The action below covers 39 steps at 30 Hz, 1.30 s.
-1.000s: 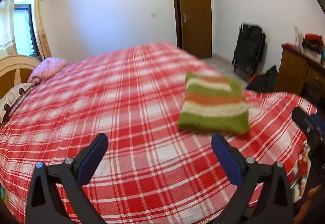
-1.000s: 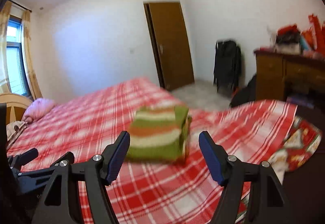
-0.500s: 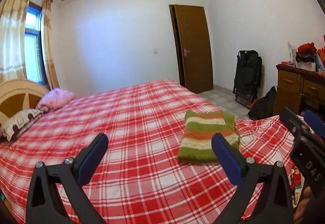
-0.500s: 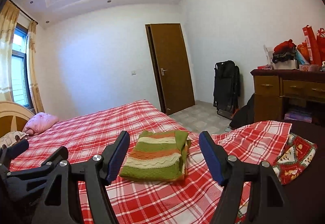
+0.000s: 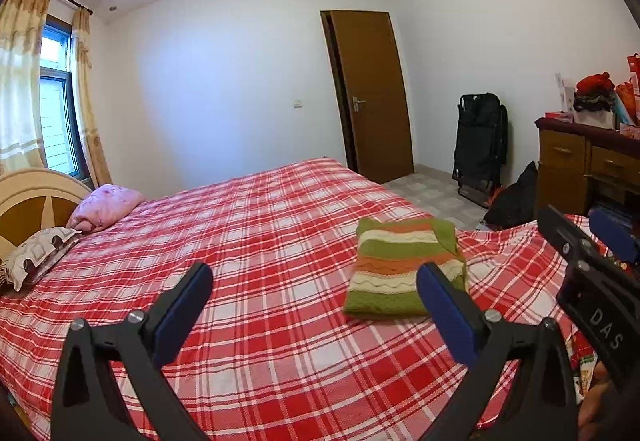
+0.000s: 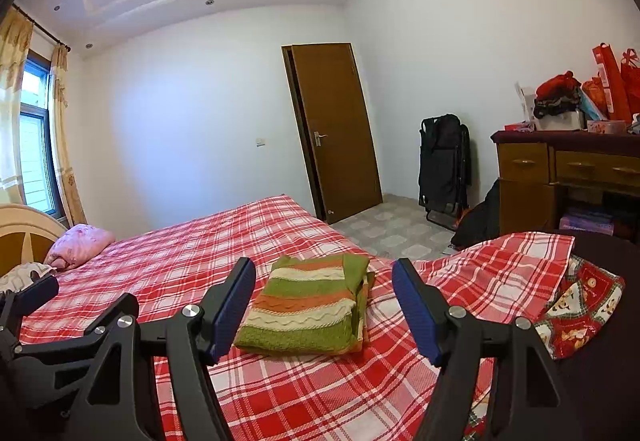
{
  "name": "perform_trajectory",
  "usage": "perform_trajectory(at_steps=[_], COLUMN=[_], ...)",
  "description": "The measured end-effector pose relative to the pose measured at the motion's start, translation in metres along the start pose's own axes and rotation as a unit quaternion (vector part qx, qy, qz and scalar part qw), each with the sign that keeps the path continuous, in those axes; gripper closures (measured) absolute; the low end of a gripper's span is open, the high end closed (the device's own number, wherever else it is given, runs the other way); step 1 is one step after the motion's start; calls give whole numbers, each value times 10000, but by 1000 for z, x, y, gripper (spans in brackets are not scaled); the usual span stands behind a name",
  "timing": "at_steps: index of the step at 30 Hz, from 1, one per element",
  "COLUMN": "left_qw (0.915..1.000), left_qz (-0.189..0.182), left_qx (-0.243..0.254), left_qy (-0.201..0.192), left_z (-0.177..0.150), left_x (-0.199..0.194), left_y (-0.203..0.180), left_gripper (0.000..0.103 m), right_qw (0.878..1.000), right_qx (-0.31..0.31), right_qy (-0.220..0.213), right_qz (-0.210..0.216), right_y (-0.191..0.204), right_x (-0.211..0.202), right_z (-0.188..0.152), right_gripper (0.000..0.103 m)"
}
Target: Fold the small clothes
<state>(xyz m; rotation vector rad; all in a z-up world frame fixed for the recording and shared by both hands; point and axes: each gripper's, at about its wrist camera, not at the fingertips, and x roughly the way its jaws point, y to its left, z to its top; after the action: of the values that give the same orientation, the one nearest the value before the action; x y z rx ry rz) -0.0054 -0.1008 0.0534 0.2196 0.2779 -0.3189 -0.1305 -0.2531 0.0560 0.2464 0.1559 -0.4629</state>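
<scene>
**A:** so what's nearest the cams? both grabbers holding anything?

**B:** nope. left gripper (image 5: 314, 283) has its blue pads spread wide, empty, hanging over the red plaid bedspread (image 5: 248, 241). right gripper (image 6: 324, 281) same deal, pads apart, nothing between them.

**A:** and the clothes?

**B:** striped knit sweater (image 6: 306, 311), green/orange/cream, lies folded flat on the bedspread just ahead of the right gripper, near the foot end. Further back: pink pillow (image 5: 106, 207) by the headboard, then a brown door (image 6: 336, 129).
</scene>
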Motion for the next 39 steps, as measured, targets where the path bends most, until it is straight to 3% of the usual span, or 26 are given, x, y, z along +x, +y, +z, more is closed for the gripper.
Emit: perform_trajectory(at_steps=[39], left_qw=[9996], left_qz=[-109], left_qx=[-117], left_qy=[216], left_z=[-3], left_x=[1], left_y=[2], left_gripper=[0], right_qw=[9999], right_qx=[4], right_qy=[106], right_qz=[91], right_y=[-1], right_x=[6], right_z=[-1], right_gripper=[31])
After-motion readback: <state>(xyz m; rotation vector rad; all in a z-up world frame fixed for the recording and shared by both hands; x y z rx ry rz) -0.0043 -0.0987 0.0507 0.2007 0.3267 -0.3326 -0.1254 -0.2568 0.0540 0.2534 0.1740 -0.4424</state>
